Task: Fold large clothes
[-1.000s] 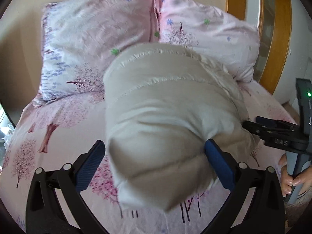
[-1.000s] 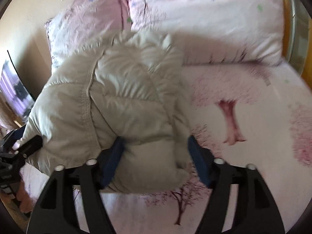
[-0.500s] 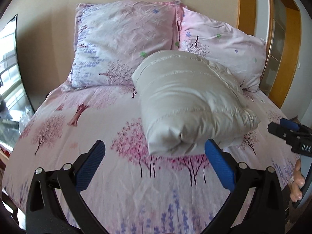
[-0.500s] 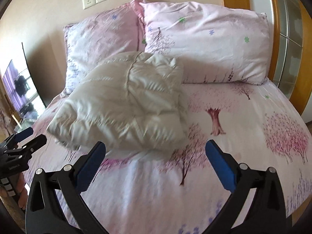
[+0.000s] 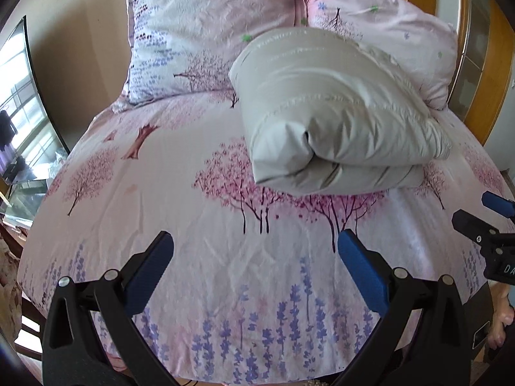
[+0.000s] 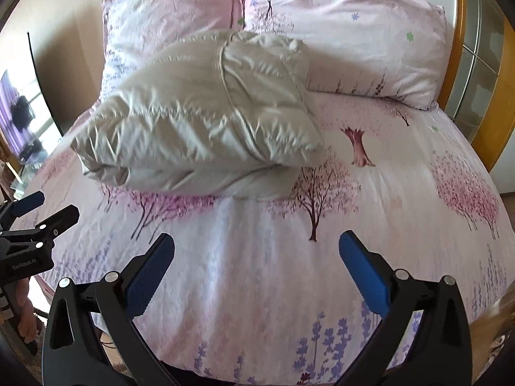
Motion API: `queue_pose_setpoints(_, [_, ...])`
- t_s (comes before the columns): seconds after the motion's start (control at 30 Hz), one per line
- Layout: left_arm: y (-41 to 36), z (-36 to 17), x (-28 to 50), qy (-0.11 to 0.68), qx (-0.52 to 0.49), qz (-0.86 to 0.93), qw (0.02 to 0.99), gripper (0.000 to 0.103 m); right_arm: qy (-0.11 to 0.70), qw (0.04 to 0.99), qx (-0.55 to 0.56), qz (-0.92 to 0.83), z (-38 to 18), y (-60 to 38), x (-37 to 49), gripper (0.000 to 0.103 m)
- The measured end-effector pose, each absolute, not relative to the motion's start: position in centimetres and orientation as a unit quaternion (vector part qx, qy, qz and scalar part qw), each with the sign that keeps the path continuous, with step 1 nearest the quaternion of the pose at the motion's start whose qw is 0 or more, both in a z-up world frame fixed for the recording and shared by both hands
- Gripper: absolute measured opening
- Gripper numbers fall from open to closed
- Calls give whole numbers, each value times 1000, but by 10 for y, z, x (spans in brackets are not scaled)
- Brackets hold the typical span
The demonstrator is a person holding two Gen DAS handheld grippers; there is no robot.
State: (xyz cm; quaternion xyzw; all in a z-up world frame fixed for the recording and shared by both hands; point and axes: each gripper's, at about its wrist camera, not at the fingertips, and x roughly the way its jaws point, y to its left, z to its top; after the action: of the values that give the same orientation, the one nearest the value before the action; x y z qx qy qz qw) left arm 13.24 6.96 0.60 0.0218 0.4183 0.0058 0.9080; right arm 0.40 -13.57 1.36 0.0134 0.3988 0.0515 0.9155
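The left gripper has its jaws spread wide apart, with nothing between them. The right gripper is the same: jaws wide apart, holding nothing. Both hang over the near end of the bed, above the part of the sheet with purple flowers.

Straight ahead of both sets of jaws, further up the bed, lies the puffy jacket. It is pale grey-white and folded into 1 thick bundle. It rests on the sheet and neither gripper touches it. From the left jaws it sits ahead and a bit to the right. From the right jaws the jacket sits ahead and a bit to the left. So it lies between the 2 grippers, and I cannot say which one is nearer.

The bundle's long side runs from the near left toward the far right, up to the pillows. Its rolled, open end faces the left jaws.

Behind the jacket are 2 pink pillows leaning on the headboard. The far end of the jacket looks like it touches the right pillow.

Count: 1 jacket, 2 pillows, 2 grippers. The fold looks done, I think. If it needs tidying, either gripper would have to reach forward and toward the middle.
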Motion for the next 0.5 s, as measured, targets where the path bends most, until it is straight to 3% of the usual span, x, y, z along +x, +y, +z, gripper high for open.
queue_pose_setpoints(0.5, [63, -12, 138, 468, 41, -4, 883, 101, 442, 896, -19, 30, -5, -133, 10, 102])
